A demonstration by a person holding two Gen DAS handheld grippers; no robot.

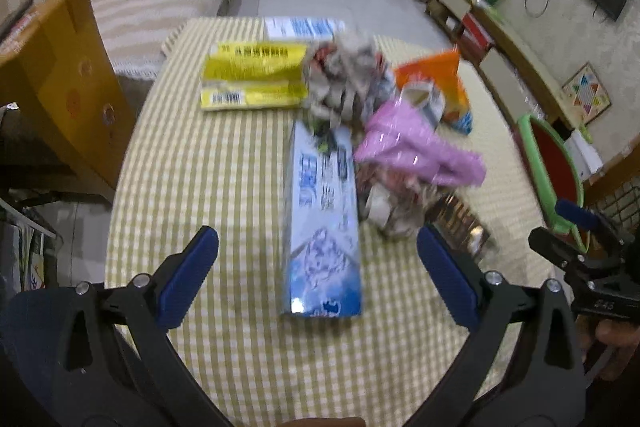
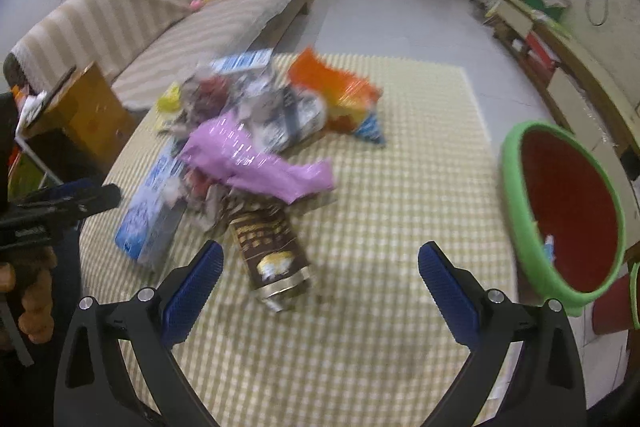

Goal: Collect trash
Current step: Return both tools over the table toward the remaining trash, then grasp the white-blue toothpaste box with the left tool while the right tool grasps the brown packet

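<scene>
While both claws, left (image 1: 318, 259) & right (image 2: 320, 269), gape empty, red-lined green bin (image 2: 516, 187) holds one small scrap (image 2: 549, 247).

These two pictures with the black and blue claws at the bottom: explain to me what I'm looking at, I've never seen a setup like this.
Those claws are hand-held grippers, one in each of a person's hands, each with a wide-angle camera looking forward along its two fingers. One picture is from the left gripper, the other from the right gripper. Both stand open and hold nothing.

Below them is a table with a yellow checked cloth carrying a pile of trash: a long blue box, a yellow box, a pink plastic bag, an orange snack bag, a brown can lying on its side, and crumpled paper. At the right stands a green tub with a red inside, tilted toward the table. The pictures are blurred, so labels cannot be read.
</scene>
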